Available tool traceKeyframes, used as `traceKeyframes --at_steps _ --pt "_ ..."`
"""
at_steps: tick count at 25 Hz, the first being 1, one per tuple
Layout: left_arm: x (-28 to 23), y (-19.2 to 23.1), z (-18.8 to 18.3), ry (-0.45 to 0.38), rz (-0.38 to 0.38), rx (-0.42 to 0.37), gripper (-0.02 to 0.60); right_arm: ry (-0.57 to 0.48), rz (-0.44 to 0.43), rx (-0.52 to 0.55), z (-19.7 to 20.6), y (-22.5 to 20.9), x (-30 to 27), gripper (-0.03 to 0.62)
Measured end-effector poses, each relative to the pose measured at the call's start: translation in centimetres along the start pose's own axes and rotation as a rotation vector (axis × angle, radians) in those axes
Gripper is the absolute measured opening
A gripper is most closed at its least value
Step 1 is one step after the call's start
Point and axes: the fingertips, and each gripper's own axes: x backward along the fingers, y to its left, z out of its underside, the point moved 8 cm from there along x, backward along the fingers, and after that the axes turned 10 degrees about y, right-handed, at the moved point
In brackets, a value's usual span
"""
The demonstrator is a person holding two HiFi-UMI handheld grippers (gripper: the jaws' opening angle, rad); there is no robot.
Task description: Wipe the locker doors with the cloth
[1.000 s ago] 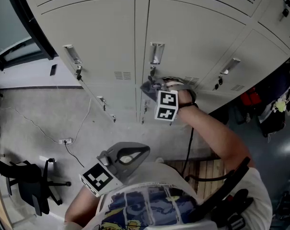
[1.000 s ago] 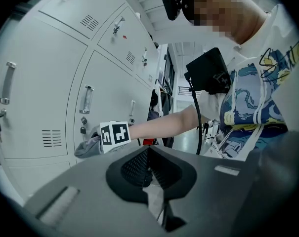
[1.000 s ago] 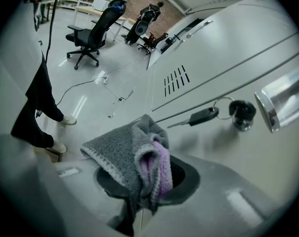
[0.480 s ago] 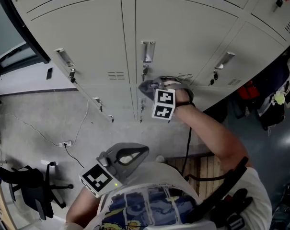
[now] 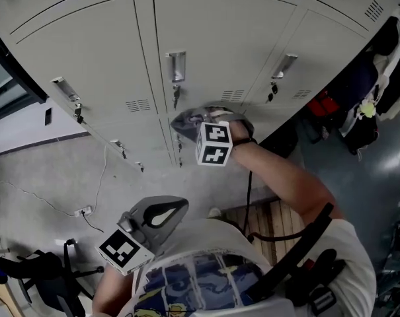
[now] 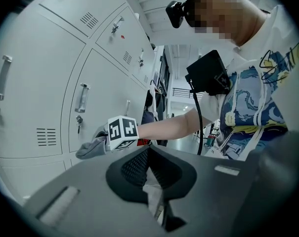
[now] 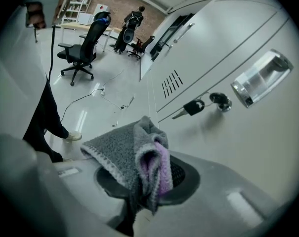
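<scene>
A grey cloth with a purple inner face is pressed to the lower part of a pale grey locker door, just below its handle and key. My right gripper is shut on the cloth, which bunches up between its jaws. My left gripper hangs low near the person's chest, away from the lockers, with its jaws together and nothing held. The left gripper view shows the cloth and the right arm from the side.
More locker doors with handles flank the middle one. Dark bags and clothes hang at the right. A cable trails over the grey floor, with an office chair farther back. A wooden slatted board lies by the feet.
The right gripper has slid the cloth a little to the right and down from the handle. The head view has swung, shifting the lockers left. The left gripper has stayed put.
</scene>
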Motion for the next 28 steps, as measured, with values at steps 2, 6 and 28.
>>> traceKeyframes --at_steps 2,6,28 --pt "0.5 0.1 0.3 0.006 0.006 0.010 0.002 -0.010 -0.006 -0.032 -0.1 0.5 0.9 0.086" --pt "1.8 0.6 1.0 -0.002 0.016 0.024 0.002 -0.047 -0.007 -0.125 -0.5 1.4 2.9 0.086" --pt "4.7 2.3 6.2 0.046 0.098 -0.044 0.002 -0.261 -0.022 -0.858 2.1 14.7 15.6 0.086"
